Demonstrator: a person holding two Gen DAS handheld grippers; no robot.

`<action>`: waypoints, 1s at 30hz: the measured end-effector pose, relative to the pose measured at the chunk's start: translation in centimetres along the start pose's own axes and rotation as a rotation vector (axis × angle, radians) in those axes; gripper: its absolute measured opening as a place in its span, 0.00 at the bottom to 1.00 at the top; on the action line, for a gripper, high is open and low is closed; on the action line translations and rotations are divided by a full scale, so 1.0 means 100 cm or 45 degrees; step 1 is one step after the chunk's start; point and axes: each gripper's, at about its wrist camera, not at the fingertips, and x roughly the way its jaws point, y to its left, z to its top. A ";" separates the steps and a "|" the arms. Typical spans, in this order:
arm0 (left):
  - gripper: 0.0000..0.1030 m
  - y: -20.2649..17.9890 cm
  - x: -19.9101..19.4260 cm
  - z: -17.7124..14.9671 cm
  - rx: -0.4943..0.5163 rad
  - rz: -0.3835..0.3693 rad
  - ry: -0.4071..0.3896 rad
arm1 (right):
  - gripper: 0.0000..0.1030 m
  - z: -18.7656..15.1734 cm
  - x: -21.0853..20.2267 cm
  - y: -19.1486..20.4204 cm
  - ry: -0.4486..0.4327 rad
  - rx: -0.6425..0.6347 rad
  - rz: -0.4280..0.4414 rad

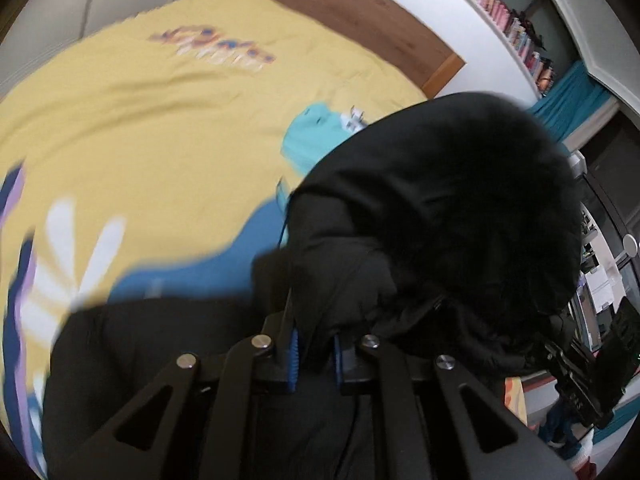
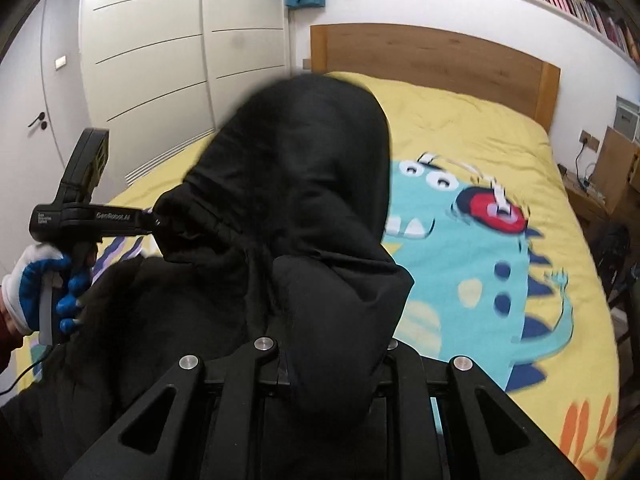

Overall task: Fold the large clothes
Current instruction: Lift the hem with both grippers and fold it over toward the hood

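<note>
Only the right wrist view shows the left tool [image 2: 154, 220] from outside, clamped on the black jacket [image 2: 304, 208] and held by a gloved hand [image 2: 44, 288]. Right tool [image 2: 332, 364]: jacket bunched between its fingers, lifted above the bed [image 2: 560, 184].

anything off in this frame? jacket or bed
Nothing damaged or spilled. The black jacket hangs bunched above the yellow duvet, gripped by the left gripper and right gripper, so it is not yet flat for folding.
</note>
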 end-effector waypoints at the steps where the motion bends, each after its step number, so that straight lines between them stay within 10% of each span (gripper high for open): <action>1: 0.11 0.009 -0.006 -0.015 -0.034 0.003 0.012 | 0.18 -0.009 -0.002 0.001 0.008 0.008 0.005; 17: 0.11 0.046 -0.073 -0.099 -0.090 -0.011 0.013 | 0.19 -0.090 -0.045 0.027 0.002 0.129 0.105; 30: 0.11 0.064 -0.077 -0.125 -0.126 0.064 0.075 | 0.22 -0.127 -0.018 0.041 0.122 0.068 -0.028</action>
